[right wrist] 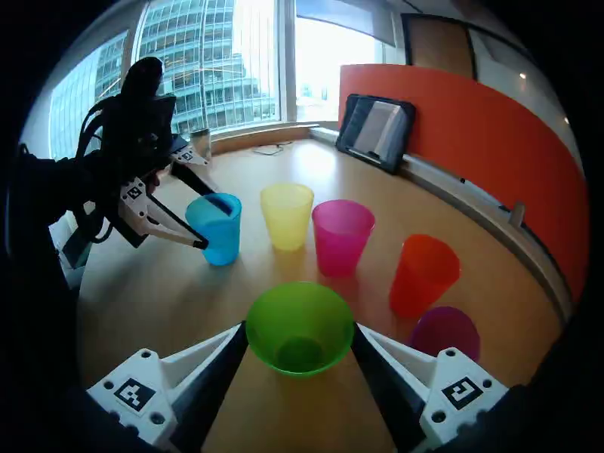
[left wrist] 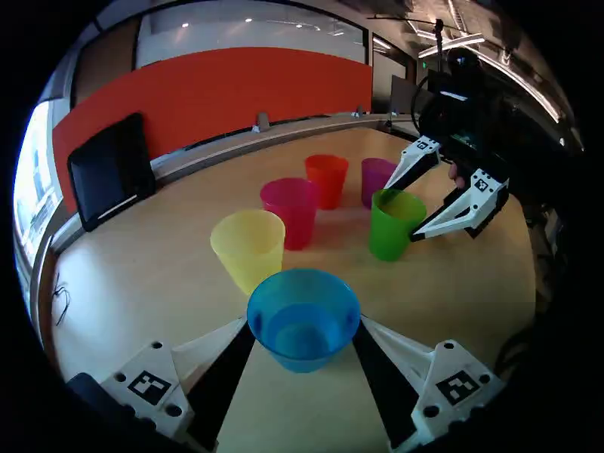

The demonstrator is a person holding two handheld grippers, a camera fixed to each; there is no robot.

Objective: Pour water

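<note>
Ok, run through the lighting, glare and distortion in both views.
Right gripper view: the windows are blown out, backlighting the person's arm into near-silhouette; the green cup is sharp. Left gripper view: softer, even light, a glaring window strip at the left edge, ceiling lights streaked; the fisheye bows the orange wall; the blue cup is crisp.

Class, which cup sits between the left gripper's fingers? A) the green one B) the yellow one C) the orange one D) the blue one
D: the left gripper's fingers flank the translucent blue plastic cup; the green plastic cup sits in the right gripper.
</note>
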